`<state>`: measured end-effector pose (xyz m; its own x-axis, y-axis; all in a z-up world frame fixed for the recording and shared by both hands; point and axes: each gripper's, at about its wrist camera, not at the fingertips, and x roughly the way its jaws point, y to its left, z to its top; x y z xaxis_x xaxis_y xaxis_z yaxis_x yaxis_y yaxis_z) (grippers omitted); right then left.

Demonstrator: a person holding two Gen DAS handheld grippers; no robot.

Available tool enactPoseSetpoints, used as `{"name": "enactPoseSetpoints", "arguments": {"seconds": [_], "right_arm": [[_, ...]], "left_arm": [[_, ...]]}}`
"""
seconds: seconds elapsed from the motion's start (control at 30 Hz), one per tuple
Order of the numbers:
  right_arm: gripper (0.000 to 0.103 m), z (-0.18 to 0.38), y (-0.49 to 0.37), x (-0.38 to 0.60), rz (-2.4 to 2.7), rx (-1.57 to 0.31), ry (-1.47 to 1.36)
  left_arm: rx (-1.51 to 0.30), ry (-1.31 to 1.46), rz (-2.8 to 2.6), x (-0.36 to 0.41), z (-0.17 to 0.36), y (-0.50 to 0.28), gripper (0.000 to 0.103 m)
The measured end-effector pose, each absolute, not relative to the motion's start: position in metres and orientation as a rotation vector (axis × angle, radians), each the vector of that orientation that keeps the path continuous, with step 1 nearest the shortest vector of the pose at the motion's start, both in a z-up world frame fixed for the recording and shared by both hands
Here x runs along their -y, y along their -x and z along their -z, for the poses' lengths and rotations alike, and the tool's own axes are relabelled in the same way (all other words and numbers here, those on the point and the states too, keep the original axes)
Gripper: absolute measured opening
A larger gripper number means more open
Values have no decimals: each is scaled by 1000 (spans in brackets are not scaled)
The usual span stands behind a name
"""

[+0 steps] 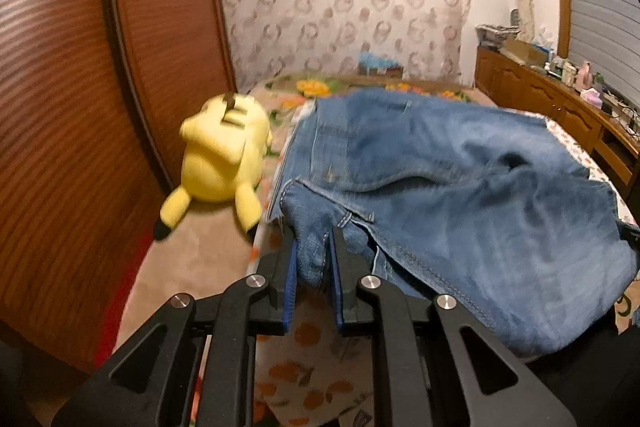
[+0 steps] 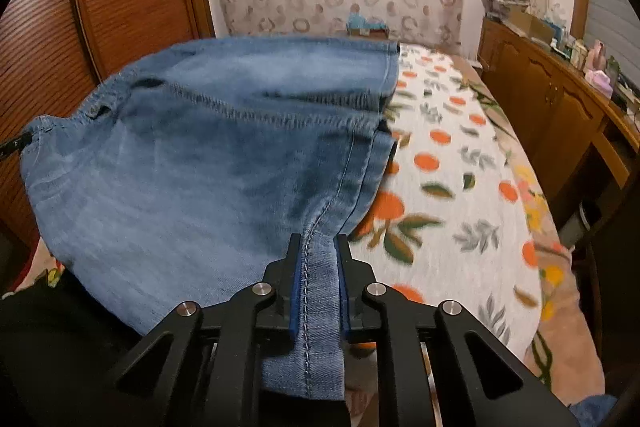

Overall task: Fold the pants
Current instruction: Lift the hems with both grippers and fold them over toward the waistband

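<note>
Blue denim pants [image 1: 460,183] are held up over the bed, spread between my two grippers. My left gripper [image 1: 313,239] is shut on a bunched fold of the denim near the waistband. In the right wrist view the pants [image 2: 180,163] hang to the left, with the leg hems at the far right edge. My right gripper [image 2: 319,243] is shut on a stitched seam of the denim. The fabric sags between the two grips and hides the bed beneath it.
A bed [image 2: 460,195] with an orange-and-leaf patterned cover lies below. A yellow plush toy [image 1: 224,163] sits on the bed's left side, close to the pants. A wooden wardrobe [image 1: 80,107] stands left, a cluttered wooden sideboard [image 2: 560,107] right.
</note>
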<state>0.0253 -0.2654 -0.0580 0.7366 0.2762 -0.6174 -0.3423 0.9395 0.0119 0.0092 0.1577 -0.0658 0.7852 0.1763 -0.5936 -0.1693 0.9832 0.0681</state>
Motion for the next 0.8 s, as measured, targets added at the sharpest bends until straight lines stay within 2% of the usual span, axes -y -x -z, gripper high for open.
{"name": "enactPoseSetpoints", "arguments": {"seconds": [0.4, 0.8], "right_arm": [[14, -23, -49, 269, -349, -457, 136], [14, -20, -100, 260, -349, -488, 156]], "left_arm": [[-514, -42, -167, -157, 9, -53, 15], [-509, -40, -167, -159, 5, -100, 15]]}}
